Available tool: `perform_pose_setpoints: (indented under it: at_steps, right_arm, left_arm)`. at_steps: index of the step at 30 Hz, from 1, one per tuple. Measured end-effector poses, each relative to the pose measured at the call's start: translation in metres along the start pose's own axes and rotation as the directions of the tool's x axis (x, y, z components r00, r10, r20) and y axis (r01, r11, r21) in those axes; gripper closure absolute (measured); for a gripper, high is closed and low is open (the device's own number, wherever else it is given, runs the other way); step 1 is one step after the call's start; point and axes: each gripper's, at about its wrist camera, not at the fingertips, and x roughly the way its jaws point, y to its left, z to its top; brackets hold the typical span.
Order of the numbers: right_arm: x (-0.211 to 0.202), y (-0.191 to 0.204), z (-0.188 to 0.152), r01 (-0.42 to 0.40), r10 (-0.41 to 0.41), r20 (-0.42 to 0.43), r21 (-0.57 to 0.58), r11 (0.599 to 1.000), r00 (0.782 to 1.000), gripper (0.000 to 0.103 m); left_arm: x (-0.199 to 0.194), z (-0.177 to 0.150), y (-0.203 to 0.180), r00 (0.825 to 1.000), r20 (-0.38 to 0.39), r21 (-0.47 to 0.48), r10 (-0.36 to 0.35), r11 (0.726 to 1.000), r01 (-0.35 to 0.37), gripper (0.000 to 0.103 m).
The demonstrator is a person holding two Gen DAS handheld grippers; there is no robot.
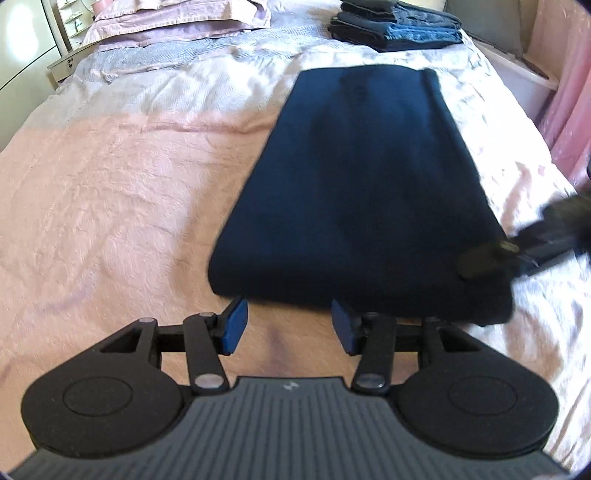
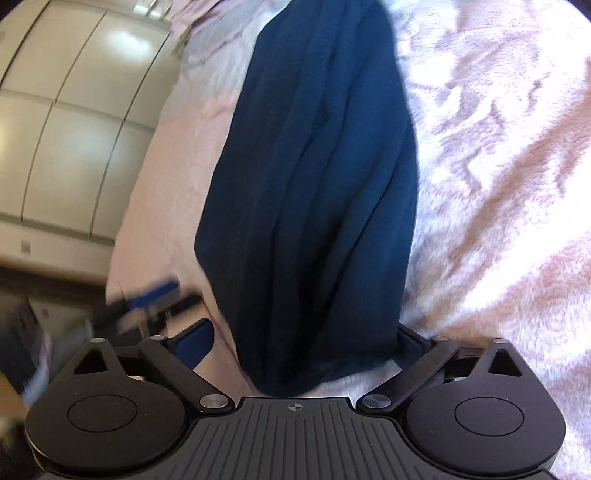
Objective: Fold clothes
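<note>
So there's a dark navy garment lying on the bed, folded into a long, flat strip. It's a soft matte knit, smooth on top in the left wrist view, with lengthwise ripples in the right wrist view. The bedspread is pale pink with a crinkly, puckered texture. Far back sits a stack of folded clothes in black and blue, near some lilac pillows.

The left gripper has its blue-padded fingers spread wide, right at the strip's near edge but not pinching anything. The right gripper is also wide open, with the garment's end bunched between the fingers; I can't tell whether the pads actually touch the fabric.
</note>
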Motion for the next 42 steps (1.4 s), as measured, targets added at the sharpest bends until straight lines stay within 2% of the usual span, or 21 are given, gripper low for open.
perform_pose_setpoints:
  at_steps: [1,2,3,5,11,14,18,20,21,22,24,26,30,33,35,37,39,41,42]
  right_arm:
    - [-0.005,-0.004,0.006,0.003,-0.003,0.002,0.03,1.0,1.0,0.061]
    - [-0.014,-0.007,0.017,0.012,-0.012,-0.017,0.017,1.0,1.0,0.068]
    - [-0.024,-0.009,0.027,0.021,-0.021,-0.036,0.004,1.0,0.999,0.074]
    - [-0.044,-0.013,0.048,0.037,-0.039,-0.075,-0.024,0.999,0.996,0.077]
    - [-0.106,-0.027,0.111,0.085,-0.106,-0.185,-0.117,0.989,0.977,0.078]
    - [-0.153,-0.04,0.161,0.164,-0.222,-0.211,-0.259,0.952,0.952,0.078]
    - [-0.187,-0.06,0.226,0.234,-0.321,-0.177,-0.388,0.891,0.931,0.075]
    - [-0.188,-0.07,0.234,0.24,-0.332,-0.162,-0.418,0.876,0.929,0.073]
    - [-0.189,-0.075,0.237,0.243,-0.336,-0.154,-0.43,0.87,0.929,0.067]
    - [-0.19,-0.077,0.232,0.245,-0.33,-0.135,-0.43,0.869,0.934,0.056]
    - [-0.197,-0.074,0.212,0.256,-0.302,-0.048,-0.412,0.874,0.952,0.041]
    - [-0.204,-0.075,0.201,0.271,-0.271,0.053,-0.363,0.892,0.961,0.037]
    - [-0.237,-0.105,0.156,0.259,-0.232,0.183,-0.141,0.955,0.955,0.036]
    - [-0.234,-0.117,0.126,0.194,-0.187,0.198,-0.016,0.981,0.962,0.034]
    - [-0.229,-0.119,0.115,0.154,-0.159,0.212,0.039,0.987,0.964,0.029]
    - [-0.22,-0.128,0.112,0.099,-0.121,0.252,0.098,0.99,0.96,0.029]
    - [-0.211,-0.138,0.114,0.04,-0.086,0.301,0.158,0.987,0.95,0.029]
    - [-0.203,-0.151,0.121,-0.011,-0.073,0.341,0.237,0.971,0.937,0.029]
    - [-0.206,-0.154,0.129,-0.023,-0.07,0.339,0.263,0.964,0.938,0.046]
  left_arm:
    - [-0.001,-0.002,-0.005,1.0,0.001,0.006,-0.005,1.0,0.005,0.057]
    - [-0.002,-0.003,-0.011,1.0,0.004,0.024,-0.013,1.0,0.013,0.057]
    - [-0.005,-0.002,-0.019,1.0,0.008,0.05,-0.022,0.999,0.021,0.057]
    - [-0.012,0.0,-0.033,0.999,0.015,0.101,-0.04,0.994,0.038,0.057]
    - [-0.038,0.014,-0.067,0.989,0.064,0.171,-0.136,0.977,0.124,0.057]
    - [-0.041,0.024,-0.091,0.983,0.072,0.225,-0.171,0.963,0.15,0.057]
    - [-0.031,0.038,-0.124,0.978,0.071,0.3,-0.195,0.94,0.165,0.057]
    - [-0.022,0.048,-0.136,0.977,0.07,0.326,-0.201,0.93,0.168,0.057]
    - [-0.017,0.053,-0.141,0.976,0.072,0.339,-0.205,0.925,0.17,0.057]
    - [-0.014,0.062,-0.143,0.975,0.08,0.349,-0.209,0.922,0.17,0.057]
    - [-0.006,0.08,-0.145,0.973,0.099,0.363,-0.21,0.918,0.162,0.057]
    - [0.003,0.101,-0.143,0.972,0.119,0.372,-0.203,0.917,0.146,0.057]
    - [0.036,0.152,-0.134,0.978,0.135,0.358,-0.158,0.928,0.101,0.059]
    - [0.064,0.187,-0.123,0.978,0.141,0.338,-0.156,0.936,0.101,0.06]
    - [0.087,0.203,-0.118,0.982,0.122,0.32,-0.146,0.942,0.1,0.06]
    - [0.112,0.215,-0.112,0.988,0.087,0.291,-0.128,0.952,0.098,0.058]
    - [0.137,0.216,-0.106,0.989,0.038,0.241,-0.142,0.962,0.129,0.057]
    - [0.145,0.213,-0.105,0.989,0.045,0.229,-0.142,0.965,0.128,0.057]
    - [0.143,0.214,-0.105,0.989,0.048,0.221,-0.14,0.967,0.126,0.057]
